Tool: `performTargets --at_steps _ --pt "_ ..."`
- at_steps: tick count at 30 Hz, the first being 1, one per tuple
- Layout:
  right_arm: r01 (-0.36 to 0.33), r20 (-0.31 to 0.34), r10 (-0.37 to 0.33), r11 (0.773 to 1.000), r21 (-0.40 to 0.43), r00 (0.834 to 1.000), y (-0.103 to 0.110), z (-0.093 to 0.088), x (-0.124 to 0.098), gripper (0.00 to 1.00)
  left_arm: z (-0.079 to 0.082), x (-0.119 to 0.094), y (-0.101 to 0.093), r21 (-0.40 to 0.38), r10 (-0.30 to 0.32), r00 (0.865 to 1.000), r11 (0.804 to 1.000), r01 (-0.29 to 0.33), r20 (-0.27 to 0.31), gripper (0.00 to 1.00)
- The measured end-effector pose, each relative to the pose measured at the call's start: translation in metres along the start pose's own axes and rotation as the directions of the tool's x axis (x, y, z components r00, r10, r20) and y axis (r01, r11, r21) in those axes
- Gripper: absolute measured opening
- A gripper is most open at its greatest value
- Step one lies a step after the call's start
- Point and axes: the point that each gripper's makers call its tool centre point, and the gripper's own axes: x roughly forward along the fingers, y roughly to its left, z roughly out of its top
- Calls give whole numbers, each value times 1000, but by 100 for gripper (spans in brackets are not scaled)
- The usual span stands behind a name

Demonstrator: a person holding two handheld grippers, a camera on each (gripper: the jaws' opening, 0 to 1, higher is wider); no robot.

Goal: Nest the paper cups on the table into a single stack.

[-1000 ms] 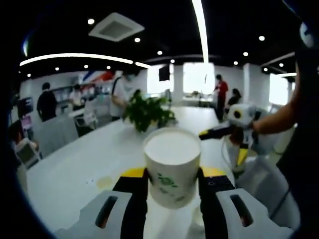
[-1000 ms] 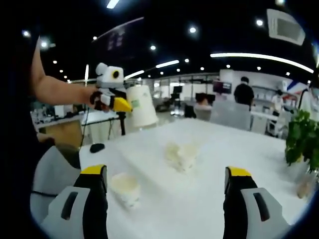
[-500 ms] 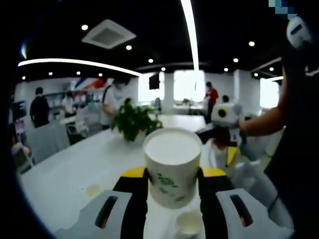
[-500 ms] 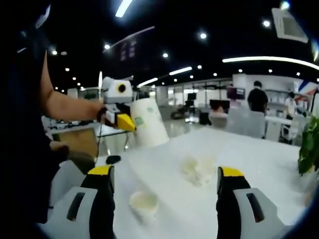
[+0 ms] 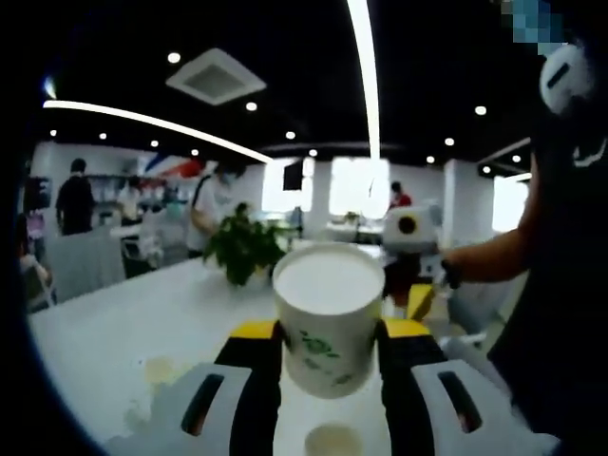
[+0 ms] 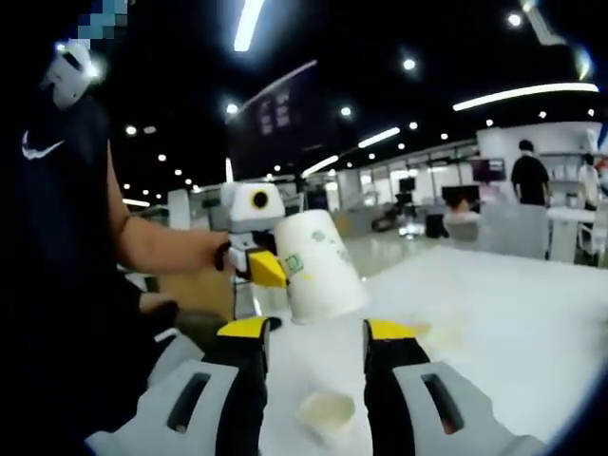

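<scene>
A white paper cup [image 5: 328, 318] with a green print sits upright between the jaws of my left gripper [image 5: 329, 334], which is shut on it. From the right gripper view this cup [image 6: 321, 266] hangs tilted in the left gripper [image 6: 261, 261], above the table. A second, empty paper cup [image 6: 326, 414] stands on the white table [image 6: 503, 323], under the gap of my right gripper [image 6: 315, 334]. Its jaws are open but close together, not touching the cup. The same standing cup [image 5: 332, 443] shows low in the left gripper view, and the right gripper [image 5: 410, 249] lies beyond.
A blurred pale shape, perhaps more cups [image 6: 439, 332], lies further along the table. A potted plant [image 5: 242, 249] stands at the table's far end. The person's arm [image 6: 161, 249] and dark shirt are at the left. People stand in the background.
The right gripper's jaws have narrowed a lot and moved over the standing cup. The left gripper with its cup has come nearer to the right gripper.
</scene>
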Motion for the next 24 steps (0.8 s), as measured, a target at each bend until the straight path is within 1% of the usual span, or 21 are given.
performTargets --at_steps 2,5,7,9,15,19,22,24 --pt "-31 3 31 999 28 1000 5 0 4 34 5 0 -3 -1 -6 1000 1000 6 15 38" --pt "-45 11 45 999 28 999 8 2 7 31 5 0 -4 2 -6 1000 1000 6 16 37" --pt "-41 22 40 999 28 999 6 5 8 30 1 -1 -2 2 -3 1000 1000 3 8 37" --pt "-50 39 48 998 46 998 7 8 8 30 -4 -3 -1 9 2 1000 1000 -2 -8 37" --pt "-88 59 83 993 84 995 12 12 7 27 -13 -6 -9 4 -37 999 999 37 -37 37" --pt "-114 81 105 987 113 991 16 17 6 26 -15 -7 -14 1 -59 997 998 59 -42 37" --pt "-133 99 121 982 135 988 19 22 6 23 -15 -8 -17 4 -71 997 997 71 -42 37" --pt "-148 104 133 977 156 986 20 24 5 18 -14 -8 -18 5 -75 996 997 75 -38 37"
